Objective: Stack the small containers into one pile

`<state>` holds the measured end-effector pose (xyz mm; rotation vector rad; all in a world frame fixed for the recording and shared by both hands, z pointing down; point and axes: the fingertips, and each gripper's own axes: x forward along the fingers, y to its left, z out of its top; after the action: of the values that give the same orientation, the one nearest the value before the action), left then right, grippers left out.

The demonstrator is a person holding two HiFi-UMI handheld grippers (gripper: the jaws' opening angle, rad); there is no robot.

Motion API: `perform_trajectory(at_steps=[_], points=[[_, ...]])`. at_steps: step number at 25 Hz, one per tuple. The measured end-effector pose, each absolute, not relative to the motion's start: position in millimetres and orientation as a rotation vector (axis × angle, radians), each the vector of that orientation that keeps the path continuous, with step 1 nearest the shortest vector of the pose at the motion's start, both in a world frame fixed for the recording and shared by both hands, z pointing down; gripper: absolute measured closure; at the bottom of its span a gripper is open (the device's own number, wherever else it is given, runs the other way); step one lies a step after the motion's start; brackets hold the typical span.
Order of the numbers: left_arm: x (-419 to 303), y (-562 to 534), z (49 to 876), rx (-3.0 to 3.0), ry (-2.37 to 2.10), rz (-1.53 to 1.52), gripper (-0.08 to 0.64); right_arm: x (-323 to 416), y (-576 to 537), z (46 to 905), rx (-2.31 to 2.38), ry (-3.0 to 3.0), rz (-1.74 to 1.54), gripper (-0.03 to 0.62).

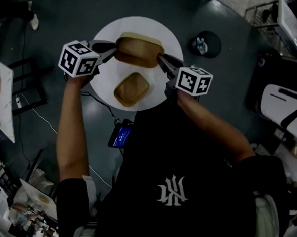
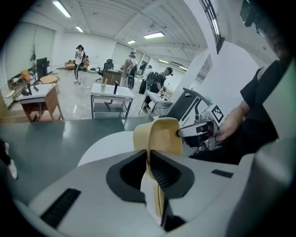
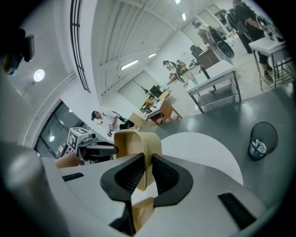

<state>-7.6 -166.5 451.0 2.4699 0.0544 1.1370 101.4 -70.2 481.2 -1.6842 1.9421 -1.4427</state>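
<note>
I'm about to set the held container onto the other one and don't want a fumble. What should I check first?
1. Grip of left claw on the held container: ok.
2. Grip of right claw on its opposite rim: ok.
3. Held container clear of the white table: ok.
4. Second container free, nothing on it: ok.
5. Held container centred over the second container: not ok, it hangs beyond it.
6. Both openings facing same way: cannot tell.

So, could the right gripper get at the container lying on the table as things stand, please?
Probably not yet: the right gripper is shut on the raised container, which the left gripper grips too. The lower container lies uncovered on the table, so the path looks free once it lets go.
</note>
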Motion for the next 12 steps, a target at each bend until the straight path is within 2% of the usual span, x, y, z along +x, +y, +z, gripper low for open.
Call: perform_trajectory(at_steps=[12], points=[[-68.3, -141.7, 408.7, 2.489, -0.211, 0.974, 0.531, 72.1, -91.5, 435.5, -1.605, 2.309, -1.268, 0.523]])
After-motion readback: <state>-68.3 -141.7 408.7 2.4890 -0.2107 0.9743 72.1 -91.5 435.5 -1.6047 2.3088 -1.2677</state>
